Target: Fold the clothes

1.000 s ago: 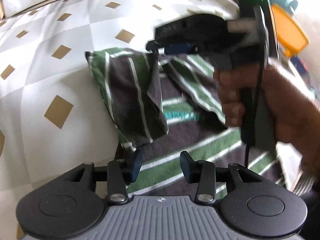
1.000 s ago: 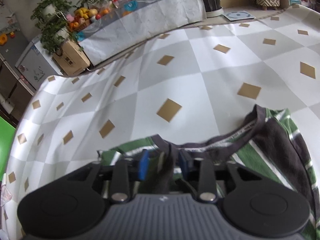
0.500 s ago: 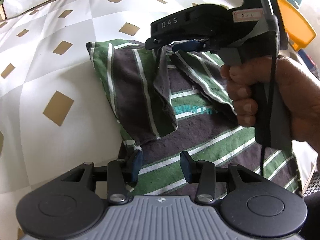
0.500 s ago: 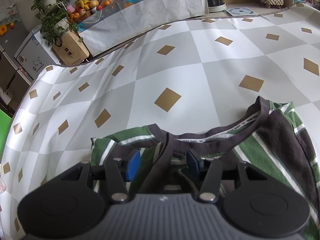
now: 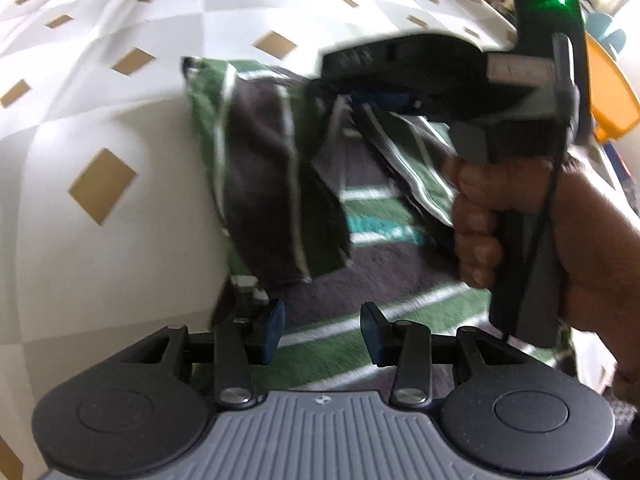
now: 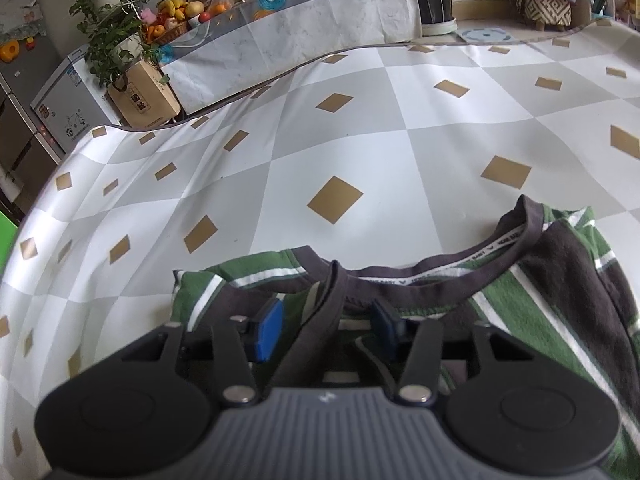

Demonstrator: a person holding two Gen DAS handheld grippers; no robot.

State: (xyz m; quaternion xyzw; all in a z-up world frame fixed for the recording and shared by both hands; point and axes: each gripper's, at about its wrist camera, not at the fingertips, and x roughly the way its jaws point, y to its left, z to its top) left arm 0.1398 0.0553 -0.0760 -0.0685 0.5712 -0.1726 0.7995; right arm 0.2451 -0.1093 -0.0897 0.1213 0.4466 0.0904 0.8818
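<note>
Between the earlier frames and this one the right gripper [image 6: 326, 330] opened a bit wider and was now closing again around a raised ridge of the shirt [image 6: 552, 280] near the collar [image 6: 516, 232]; the pads had not clearly pinched it yet, a gap showed on both sides of the fabric. Left gripper hardly shifted.

Left wrist view: left gripper [image 5: 322, 330] hovered part-open over the lower body of the shirt [image 5: 400, 288], nothing between its fingers [image 5: 272, 330], not touching cloth as far as could be seen. Striped green-and-dark shirt lay on the checked sheet [image 5: 120, 264], left sleeve [image 5: 276, 184] already folded in over the chest. Right gripper [image 5: 380, 100] was at the neck end, blurred, held in a hand [image 5: 532, 232]. Fabric hung up toward it.

Right wrist view: right gripper sat low over the neckline, blue pads either side of a dark fold standing up. Collar curved off to the right, flat on the sheet. Shirt was at the near edge of the sheet [image 6: 340, 128]; shelf with plants and fruit [image 6: 176, 12] far behind.

Judgement: looked like a re-grip at the collar, so the next fold probably had not started. If the pinch took only a thin edge it could slip.
</note>
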